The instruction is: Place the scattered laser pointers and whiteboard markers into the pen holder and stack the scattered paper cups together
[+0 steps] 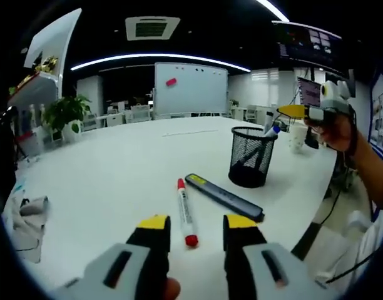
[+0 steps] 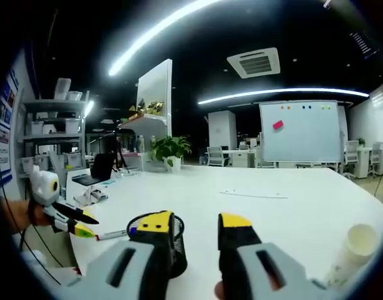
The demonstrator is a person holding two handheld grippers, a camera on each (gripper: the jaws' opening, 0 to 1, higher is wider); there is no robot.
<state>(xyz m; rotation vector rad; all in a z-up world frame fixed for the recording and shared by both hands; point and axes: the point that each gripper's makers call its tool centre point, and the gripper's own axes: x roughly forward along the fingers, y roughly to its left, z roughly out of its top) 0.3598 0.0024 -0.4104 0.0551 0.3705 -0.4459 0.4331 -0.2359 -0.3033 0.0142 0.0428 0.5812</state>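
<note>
A red-capped whiteboard marker [image 1: 186, 212] lies on the white table [image 1: 116, 169] just beyond my left gripper [image 1: 198, 224], which is open with nothing in it. A dark laser pointer [image 1: 224, 197] with a yellow label lies right of the marker. Farther on stands the black mesh pen holder [image 1: 251, 156] with a blue-capped marker [image 1: 273, 130] sticking out. My right gripper [image 1: 293, 111] hovers above the holder in a hand. In the right gripper view that gripper [image 2: 194, 224] is open over the holder [image 2: 176, 247]. Paper cups [image 2: 354, 250] lie at the lower right. The left gripper [image 2: 76, 224] shows at the left.
A paper cup [image 1: 297, 136] stands behind the holder. A crumpled grey cloth [image 1: 25, 219] lies at the table's left edge. A potted plant [image 1: 66, 112], a whiteboard [image 1: 190, 87] and chairs stand beyond the table. A laptop [image 2: 99, 169] sits at the far side.
</note>
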